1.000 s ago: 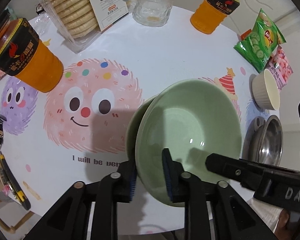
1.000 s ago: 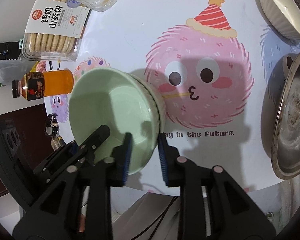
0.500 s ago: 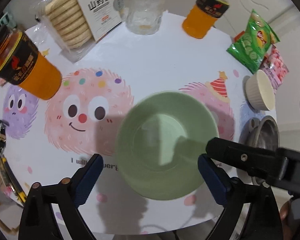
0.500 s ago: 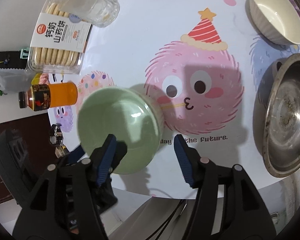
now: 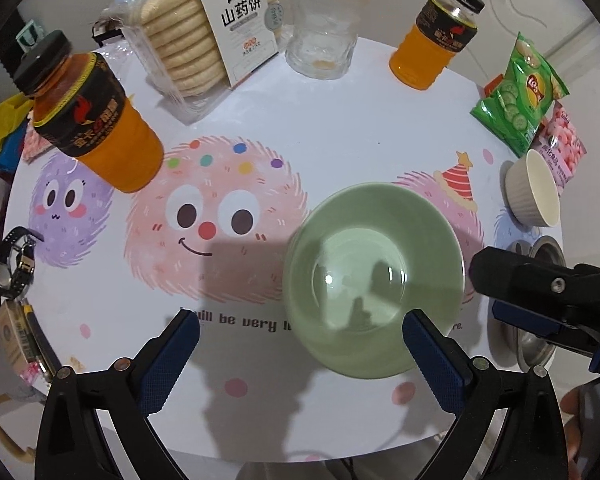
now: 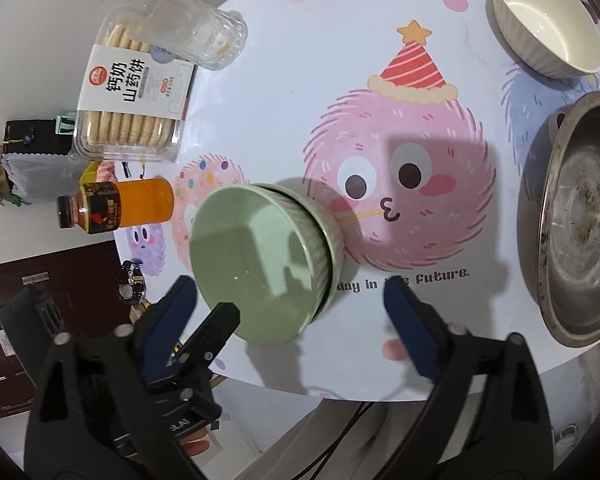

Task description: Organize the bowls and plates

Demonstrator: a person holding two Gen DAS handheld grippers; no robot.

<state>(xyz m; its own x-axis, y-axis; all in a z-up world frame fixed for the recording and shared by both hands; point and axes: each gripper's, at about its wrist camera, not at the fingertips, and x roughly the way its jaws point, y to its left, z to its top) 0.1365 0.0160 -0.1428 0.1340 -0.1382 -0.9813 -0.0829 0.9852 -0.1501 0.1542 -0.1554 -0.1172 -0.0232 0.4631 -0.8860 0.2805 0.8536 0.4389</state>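
Your left gripper (image 5: pixel 300 344) is hanging wide open and your right gripper (image 6: pixel 290 304) is opening, neither pad touching the green bowls (image 6: pixel 260 260). Those two bowls are sitting nested near the front edge of the round cartoon-printed tabletop (image 5: pixel 340 120). A cream ribbed bowl (image 6: pixel 548 20) and steel basin (image 6: pixel 580 256) are lying to the right, biscuits (image 5: pixel 204 40), a glass (image 5: pixel 324 40) and orange bottles (image 5: pixel 96 120) ringing the far side.

Clear tabletop (image 5: pixel 340 120) around green bowls (image 5: pixel 374 280)

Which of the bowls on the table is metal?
The steel bowl at the table's right edge; the stacked bowls are green and the ribbed bowl is cream.
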